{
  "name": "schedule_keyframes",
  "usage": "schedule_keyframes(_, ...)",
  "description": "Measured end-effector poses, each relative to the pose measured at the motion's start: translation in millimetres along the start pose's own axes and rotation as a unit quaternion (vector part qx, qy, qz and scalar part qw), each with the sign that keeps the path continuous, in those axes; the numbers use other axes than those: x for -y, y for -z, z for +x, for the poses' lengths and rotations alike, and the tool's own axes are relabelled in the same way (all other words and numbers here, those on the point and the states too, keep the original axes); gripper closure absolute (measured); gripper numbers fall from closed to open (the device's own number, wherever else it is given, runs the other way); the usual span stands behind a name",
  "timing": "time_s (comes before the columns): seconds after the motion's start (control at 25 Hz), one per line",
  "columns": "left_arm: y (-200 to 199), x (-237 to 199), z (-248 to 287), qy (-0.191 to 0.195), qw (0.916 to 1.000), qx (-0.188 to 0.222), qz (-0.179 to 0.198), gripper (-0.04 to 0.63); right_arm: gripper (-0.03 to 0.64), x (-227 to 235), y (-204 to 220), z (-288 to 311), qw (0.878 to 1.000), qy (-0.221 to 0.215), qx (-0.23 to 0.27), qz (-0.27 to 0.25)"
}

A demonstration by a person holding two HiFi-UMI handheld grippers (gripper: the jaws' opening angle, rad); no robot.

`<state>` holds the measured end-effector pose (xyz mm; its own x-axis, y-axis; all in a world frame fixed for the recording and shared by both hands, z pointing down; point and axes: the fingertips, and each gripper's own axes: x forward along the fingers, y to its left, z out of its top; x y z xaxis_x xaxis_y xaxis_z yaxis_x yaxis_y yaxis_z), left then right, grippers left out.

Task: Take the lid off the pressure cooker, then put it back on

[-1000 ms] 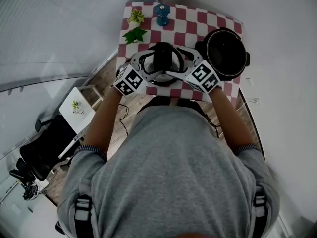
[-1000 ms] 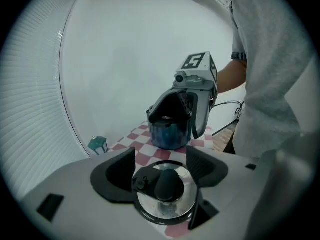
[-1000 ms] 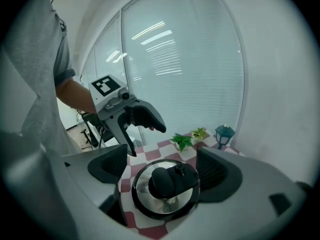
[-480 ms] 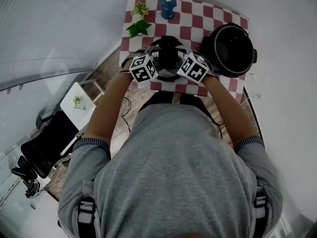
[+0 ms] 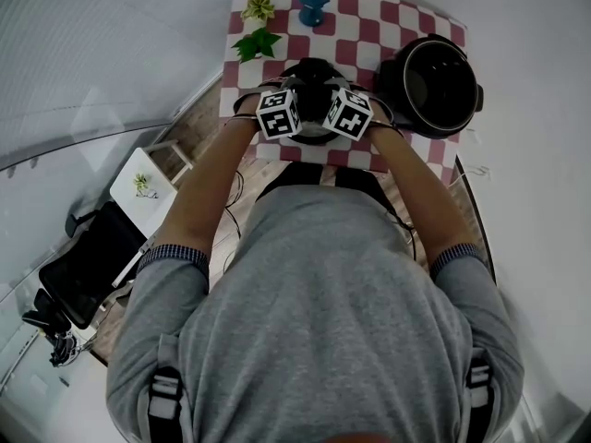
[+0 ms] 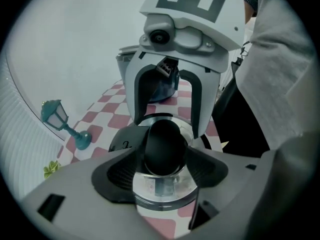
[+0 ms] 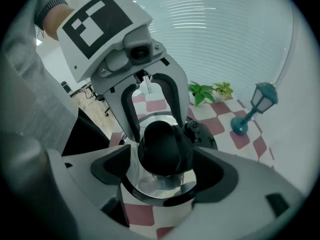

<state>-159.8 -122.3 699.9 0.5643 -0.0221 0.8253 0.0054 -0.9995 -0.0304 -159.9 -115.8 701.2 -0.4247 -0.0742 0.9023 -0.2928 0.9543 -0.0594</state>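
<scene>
The pressure cooker's pot (image 5: 434, 81) stands open at the right of the checked table (image 5: 369, 26). Its steel lid (image 5: 297, 134) lies on the cloth to the left of the pot, black knob (image 6: 165, 146) up. Both grippers point steeply down and face each other over it. The left gripper (image 6: 165, 170) has the knob between its pads; I cannot tell whether they press. The right gripper (image 7: 162, 171) also straddles the knob (image 7: 164, 146). Its jaws are closing, with a thin strip of lid still showing beside one pad. In the head view the marker cubes hide most of the lid.
A teal toy lamp (image 5: 312, 3) and two small green plants (image 5: 259, 42) stand at the table's far left. The person's body is against the near table edge. A white stool (image 5: 143, 187) and a dark chair (image 5: 88, 270) stand on the floor to the left.
Both grippers have come down and drawn together, tilting more steeply, until their jaws sit round the lid's knob. The pot has not moved.
</scene>
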Motion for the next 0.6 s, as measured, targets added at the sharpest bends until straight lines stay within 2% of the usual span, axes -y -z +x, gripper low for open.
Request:
schedule_keyframes(0.36,3,3,15,0.018,0.9994,-0.021,0.020,0.262,0.245,1,9,18,0.999,-0.017,-0.036,-0.025)
schedule_keyframes(0.6,10,4,21,0.030,0.9987,-0.039,0.009,0.264,0.275,-3,10,26,0.997,-0.022,-0.056,-0.042)
